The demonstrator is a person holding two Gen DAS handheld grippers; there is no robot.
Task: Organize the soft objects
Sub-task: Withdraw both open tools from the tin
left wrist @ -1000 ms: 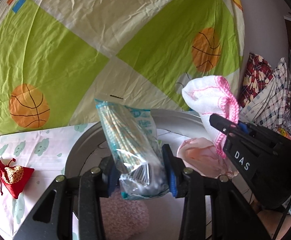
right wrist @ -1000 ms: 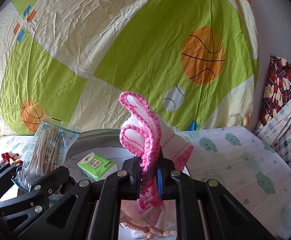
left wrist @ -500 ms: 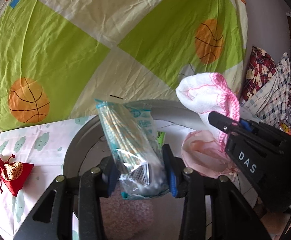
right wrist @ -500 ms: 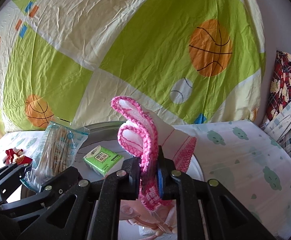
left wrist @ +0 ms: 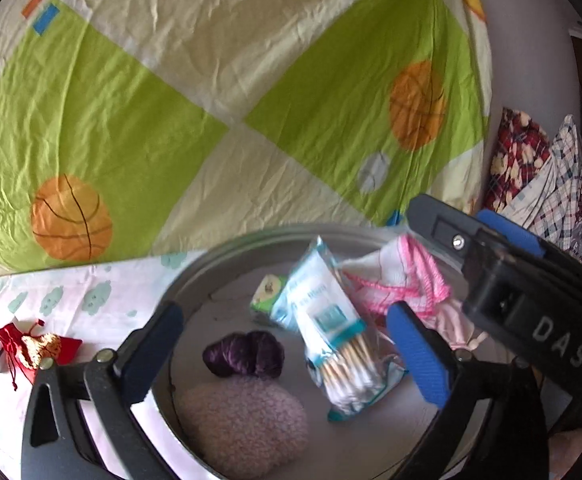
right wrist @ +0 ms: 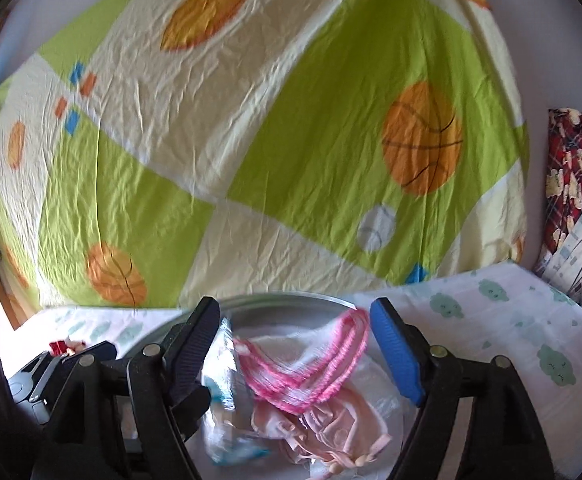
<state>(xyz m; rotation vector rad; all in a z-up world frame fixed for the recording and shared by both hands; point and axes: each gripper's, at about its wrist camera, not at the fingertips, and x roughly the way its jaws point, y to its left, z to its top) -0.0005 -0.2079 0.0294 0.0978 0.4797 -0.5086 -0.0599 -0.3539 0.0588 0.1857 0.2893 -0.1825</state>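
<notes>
Both my grippers are letting go at once. A moment ago my left gripper (left wrist: 287, 344) pinched the bag of cotton swabs (left wrist: 333, 344) upright; now its jaws are opening wide and the bag lies loose in the round metal basin (left wrist: 227, 248), toward three o'clock of the purple scrunchie (left wrist: 245, 354). My right gripper (right wrist: 295, 344) had clamped the pink-edged cloth (right wrist: 307, 372); its jaws are opening too, and the cloth is dropping, blurred, onto the pale pink pouch (right wrist: 331, 428) below. Two more soft things look binned. The red pouch (left wrist: 35, 350) at nine o'clock, outside the basin, seems left to fetch.
</notes>
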